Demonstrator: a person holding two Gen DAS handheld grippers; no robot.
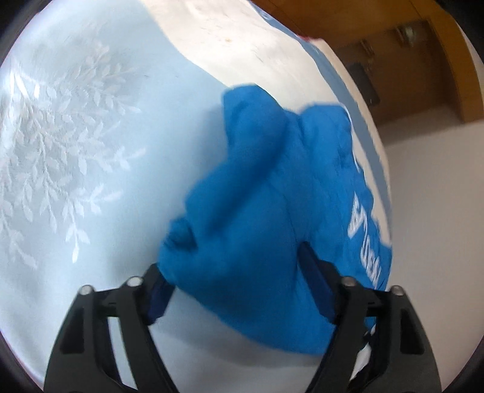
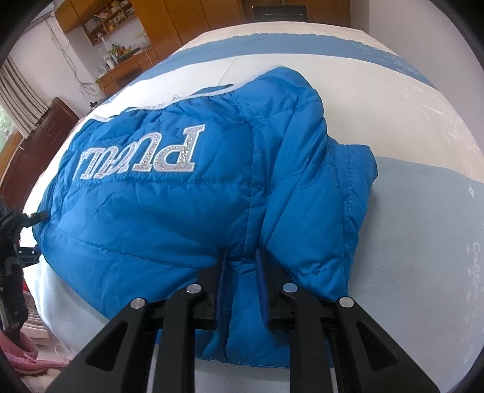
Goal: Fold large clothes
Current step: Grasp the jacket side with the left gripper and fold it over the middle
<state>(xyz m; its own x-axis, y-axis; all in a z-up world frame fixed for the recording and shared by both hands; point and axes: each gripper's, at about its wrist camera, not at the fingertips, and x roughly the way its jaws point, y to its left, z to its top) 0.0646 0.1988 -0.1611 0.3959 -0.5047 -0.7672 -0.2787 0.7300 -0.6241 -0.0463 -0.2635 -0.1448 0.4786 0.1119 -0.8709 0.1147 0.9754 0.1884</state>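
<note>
A bright blue quilted jacket (image 2: 187, 193) with silver lettering lies bunched on a bed. In the right wrist view my right gripper (image 2: 242, 260) is shut on a fold of the jacket at its near edge, the fabric pinched between the blue pads. In the left wrist view the jacket (image 1: 266, 211) is blurred, and my left gripper (image 1: 233, 272) has its jaws wide apart with a bulge of the jacket lying between them. The left gripper also shows at the left edge of the right wrist view (image 2: 33, 217), at the jacket's far end.
The bed cover (image 1: 90, 151) is pale blue with a white leaf pattern and white and blue bands (image 2: 302, 51). Wooden cabinets (image 2: 169, 21), a cluttered desk (image 2: 127, 60) and a dark wooden chest (image 2: 45, 136) stand beyond the bed. Pink cloth (image 2: 27, 356) lies low left.
</note>
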